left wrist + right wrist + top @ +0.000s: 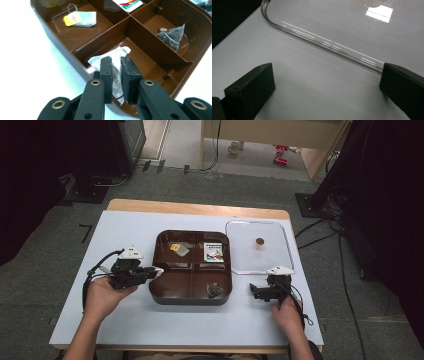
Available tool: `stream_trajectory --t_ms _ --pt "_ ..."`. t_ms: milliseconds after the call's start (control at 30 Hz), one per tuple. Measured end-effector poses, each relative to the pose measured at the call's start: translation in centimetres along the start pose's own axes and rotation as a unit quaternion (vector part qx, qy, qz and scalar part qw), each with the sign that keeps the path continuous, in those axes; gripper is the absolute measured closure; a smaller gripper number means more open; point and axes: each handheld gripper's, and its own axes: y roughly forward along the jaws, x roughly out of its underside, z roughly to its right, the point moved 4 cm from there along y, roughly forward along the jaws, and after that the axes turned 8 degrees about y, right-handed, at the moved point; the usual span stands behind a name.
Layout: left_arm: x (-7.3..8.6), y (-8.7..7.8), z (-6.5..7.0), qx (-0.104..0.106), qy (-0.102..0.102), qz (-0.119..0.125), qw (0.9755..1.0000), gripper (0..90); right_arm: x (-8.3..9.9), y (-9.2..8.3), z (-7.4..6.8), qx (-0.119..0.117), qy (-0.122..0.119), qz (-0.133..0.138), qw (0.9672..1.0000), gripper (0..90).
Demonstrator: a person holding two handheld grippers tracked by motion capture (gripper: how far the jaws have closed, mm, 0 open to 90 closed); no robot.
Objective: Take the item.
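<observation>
A brown four-compartment tray (191, 300) sits mid-table. My left gripper (151, 273) is at the tray's near-left corner, shut on a white paper sachet (113, 55) that hangs over the near-left compartment (140, 62). A tea bag with a yellow tag (82, 18) lies in the far-left compartment. A dark pyramid tea bag (172, 37) is in the near-right one, and a printed packet (214, 252) in the far-right one. My right gripper (256, 292) rests on the table to the right of the tray. In the right gripper view it (327, 87) stands open and holds nothing.
A clear lid (245, 257) with a small brown knob (259, 241) lies flat to the right of the tray, its rim (324, 42) just ahead of my right gripper. A pale mat (125, 320) covers the table (200, 209). Floor and dark stands lie beyond.
</observation>
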Motion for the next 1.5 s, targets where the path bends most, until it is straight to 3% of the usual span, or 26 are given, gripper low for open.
stream_trajectory --t_ms 233,533,867,1133,1500 --pt "0.7 -1.1 -1.3 -0.017 -0.021 0.012 0.9996 81.0 0.0 0.0 0.0 -0.001 0.0 0.0 1.0 0.0" --pt "1.8 -1.7 -3.1 -0.039 -0.043 0.009 0.9983 81.0 0.0 0.0 0.0 -0.001 0.0 0.0 1.0 0.0" --pt "2.7 -0.3 -5.2 -0.055 -0.052 -0.01 0.9971 81.0 0.0 0.0 0.0 0.0 0.0 0.0 1.0 0.0" --pt "3.2 1.8 -6.7 -0.054 -0.057 -0.031 0.9964 80.7 0.0 0.0 0.0 0.0 0.001 0.0 1.0 0.0" --pt "3.9 2.4 -8.3 -0.067 -0.07 -0.048 0.9941 80.5 0.0 0.0 0.0 0.002 -0.003 0.003 1.0 0.0"
